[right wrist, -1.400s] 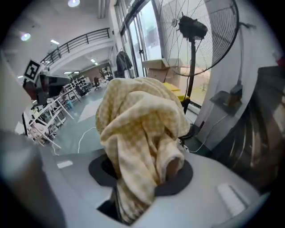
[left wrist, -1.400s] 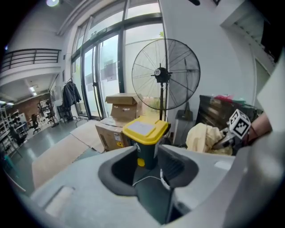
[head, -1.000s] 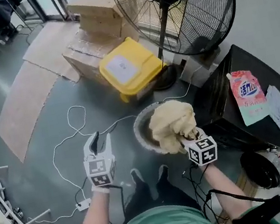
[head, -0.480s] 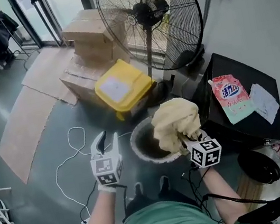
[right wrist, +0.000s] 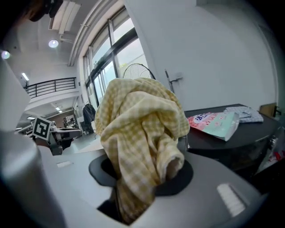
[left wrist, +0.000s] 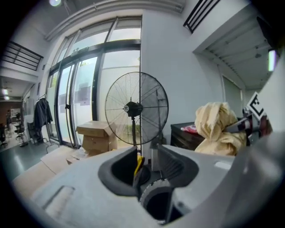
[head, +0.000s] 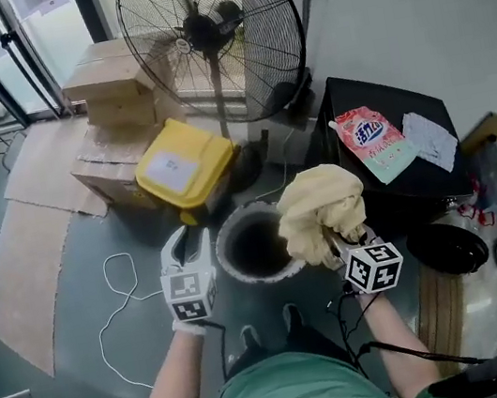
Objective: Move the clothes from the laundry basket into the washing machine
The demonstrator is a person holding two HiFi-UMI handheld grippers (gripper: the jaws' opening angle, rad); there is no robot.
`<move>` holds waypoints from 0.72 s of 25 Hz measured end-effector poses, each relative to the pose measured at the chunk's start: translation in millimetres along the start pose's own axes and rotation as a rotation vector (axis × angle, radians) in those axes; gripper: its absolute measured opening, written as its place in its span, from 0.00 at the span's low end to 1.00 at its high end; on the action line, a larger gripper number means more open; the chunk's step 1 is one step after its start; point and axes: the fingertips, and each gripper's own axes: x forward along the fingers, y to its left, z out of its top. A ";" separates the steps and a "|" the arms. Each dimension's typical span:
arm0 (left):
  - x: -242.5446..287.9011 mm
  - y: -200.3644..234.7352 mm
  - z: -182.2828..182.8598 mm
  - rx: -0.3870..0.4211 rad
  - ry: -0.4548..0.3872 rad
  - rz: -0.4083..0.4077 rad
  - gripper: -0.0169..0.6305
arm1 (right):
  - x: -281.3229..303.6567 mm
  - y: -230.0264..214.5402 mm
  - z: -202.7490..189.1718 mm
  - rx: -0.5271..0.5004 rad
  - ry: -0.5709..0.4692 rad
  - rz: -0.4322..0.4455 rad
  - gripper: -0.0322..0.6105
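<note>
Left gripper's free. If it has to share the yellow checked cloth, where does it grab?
Take the bulging upper fold of the yellow checked cloth, coming from its left, probably. The right gripper clamps the lower end, and the bunch stands up clear above it, facing the open left gripper.

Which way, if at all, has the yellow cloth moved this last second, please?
Yes: the yellow cloth moved right, off the basket toward the black cabinet.

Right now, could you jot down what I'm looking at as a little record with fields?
Left gripper: jaws apart, nothing between them, left of the basket
Right gripper: jaws closed on a yellow checked cloth, held up beside the basket
Basket: round, dark inside, on the floor
Behind: yellow bin, standing fan
</note>
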 end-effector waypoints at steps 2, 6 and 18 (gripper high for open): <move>3.8 -11.5 -0.5 0.011 -0.007 -0.058 0.24 | -19.6 -6.2 -4.8 0.022 -0.021 -0.058 0.31; 7.7 -35.0 -5.0 0.034 -0.013 -0.154 0.24 | -57.7 -21.6 -19.5 0.072 -0.054 -0.172 0.32; 5.9 -146.3 9.5 0.096 -0.046 -0.341 0.24 | -190.8 -82.2 -60.4 0.189 -0.141 -0.389 0.32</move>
